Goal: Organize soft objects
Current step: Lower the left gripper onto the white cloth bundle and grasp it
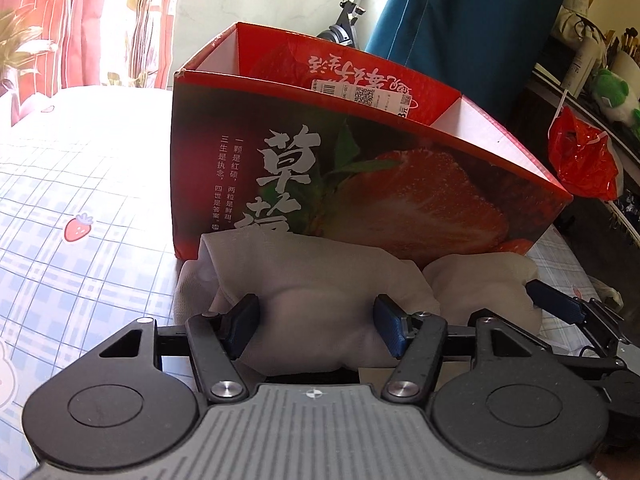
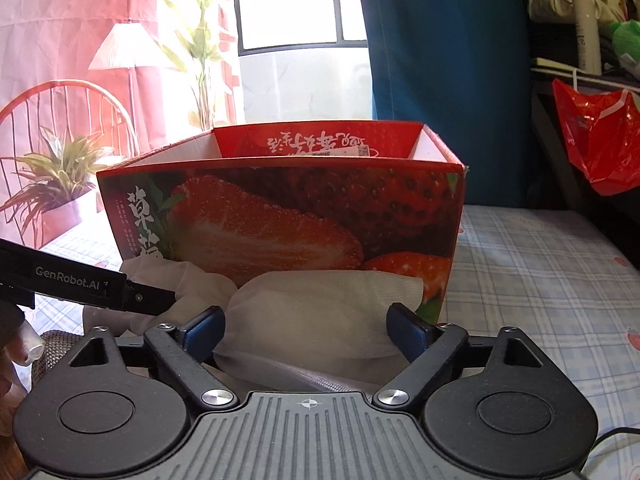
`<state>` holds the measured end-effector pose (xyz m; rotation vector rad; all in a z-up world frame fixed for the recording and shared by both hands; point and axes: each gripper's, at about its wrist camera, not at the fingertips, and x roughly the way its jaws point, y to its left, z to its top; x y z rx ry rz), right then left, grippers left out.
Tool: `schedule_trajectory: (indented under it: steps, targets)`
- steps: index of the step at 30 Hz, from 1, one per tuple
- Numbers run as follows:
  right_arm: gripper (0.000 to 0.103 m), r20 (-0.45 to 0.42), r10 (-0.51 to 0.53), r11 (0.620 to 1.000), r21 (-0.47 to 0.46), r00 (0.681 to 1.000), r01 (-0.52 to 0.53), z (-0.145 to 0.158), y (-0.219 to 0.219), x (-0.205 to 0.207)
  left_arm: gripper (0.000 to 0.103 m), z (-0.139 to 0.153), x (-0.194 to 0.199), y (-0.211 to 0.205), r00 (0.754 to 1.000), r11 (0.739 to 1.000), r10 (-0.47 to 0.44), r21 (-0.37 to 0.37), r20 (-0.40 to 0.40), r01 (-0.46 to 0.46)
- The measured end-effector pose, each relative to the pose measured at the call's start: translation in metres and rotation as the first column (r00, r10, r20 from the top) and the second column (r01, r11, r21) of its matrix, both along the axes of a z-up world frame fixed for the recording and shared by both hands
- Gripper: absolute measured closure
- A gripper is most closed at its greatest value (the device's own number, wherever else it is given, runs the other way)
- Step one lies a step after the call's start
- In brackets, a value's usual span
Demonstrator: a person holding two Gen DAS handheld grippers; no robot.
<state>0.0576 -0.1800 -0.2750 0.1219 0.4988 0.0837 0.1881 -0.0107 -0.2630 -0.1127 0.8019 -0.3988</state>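
A white cloth (image 1: 320,280) lies bunched in two lumps on the bed, right against the front of a red strawberry box (image 1: 400,200). My left gripper (image 1: 317,325) is open around the left lump, and the fabric brushes both pads. The right lump (image 2: 312,312) fills the gap of my right gripper (image 2: 306,330), which stands wide open with its pads at the lump's sides. The open-topped box (image 2: 280,208) rises just behind the cloth. A finger (image 2: 160,298) of the left gripper reaches in over the other lump (image 2: 192,280).
The bed carries a blue checked sheet (image 1: 80,184) with strawberry prints. A red plastic bag (image 2: 600,140) hangs from a dark shelf at the right, beside a blue curtain (image 2: 440,40). A person's fingers (image 2: 24,352) show at the left edge.
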Motion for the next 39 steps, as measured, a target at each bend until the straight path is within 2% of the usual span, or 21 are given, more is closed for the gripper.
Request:
schedule_trajectory:
  steps: [6,17,22,26,28,35,39]
  targets:
    - [0.017,-0.014,-0.016,1.000,0.013,1.000,0.016,0.000,-0.003,0.002,0.031,0.000,0.003,0.000,1.000,1.000,0.018,-0.017,-0.014,-0.018]
    - [0.016,-0.047,-0.042,0.999,-0.003,0.998,0.042,-0.001,-0.003,0.005,0.028,-0.001,0.000,0.000,0.999,0.999,0.034,-0.021,-0.013,-0.034]
    - [0.004,-0.049,-0.080,0.997,-0.028,0.996,0.078,0.001,-0.004,0.004,0.027,-0.001,-0.001,0.000,0.999,0.999,0.042,-0.015,-0.008,-0.043]
    - [0.004,-0.087,-0.071,0.996,0.046,0.994,0.075,-0.003,-0.014,0.008,0.027,-0.001,0.000,0.000,0.999,0.999,0.042,-0.023,-0.019,-0.043]
    - [0.014,-0.091,-0.046,0.995,0.085,0.995,0.054,-0.005,-0.019,0.010,0.027,-0.002,0.002,0.001,0.999,0.999,0.040,-0.030,-0.033,-0.041]
    - [0.027,-0.113,-0.010,0.993,0.113,0.994,0.023,-0.007,-0.023,0.012,0.027,-0.004,0.008,0.004,0.998,0.998,0.033,-0.048,-0.057,-0.035]
    - [0.041,-0.137,0.015,0.991,0.130,0.990,0.003,-0.009,-0.023,0.016,0.026,-0.005,0.013,0.004,0.997,0.998,0.020,-0.054,-0.070,-0.024]
